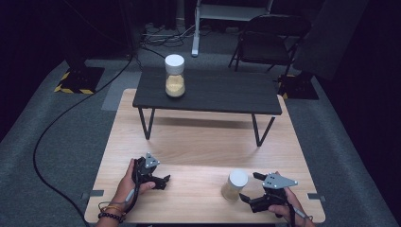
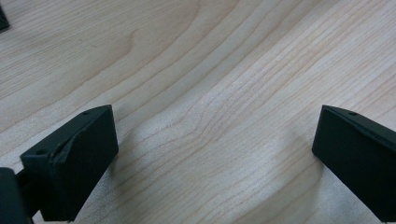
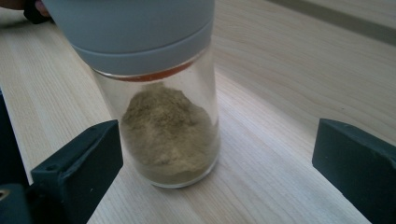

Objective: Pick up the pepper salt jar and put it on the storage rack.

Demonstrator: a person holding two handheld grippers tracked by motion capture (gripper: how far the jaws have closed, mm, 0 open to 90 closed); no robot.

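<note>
Jar (image 1: 235, 185) near table's front edge (image 1: 203, 221), just beside right gripper (image 1: 249, 188); both grippers' fingers apart, left gripper (image 1: 163, 180) over bare wood.

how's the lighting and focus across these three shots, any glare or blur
High view: the wooden table is brightly lit, the room around it dark, and the black shelf casts a soft shadow. Right gripper view: the jar is fairly sharp, its lid slightly blurred. Left gripper view: the wood grain is crisp, with no glare.

A small dark rectangular side table on black metal legs (image 1: 208, 92) stands on the light wooden table (image 1: 198, 142), carrying a white-lidded glass jar of yellow powder (image 1: 174, 75). A black folding chair (image 1: 267, 40) stands behind.
</note>
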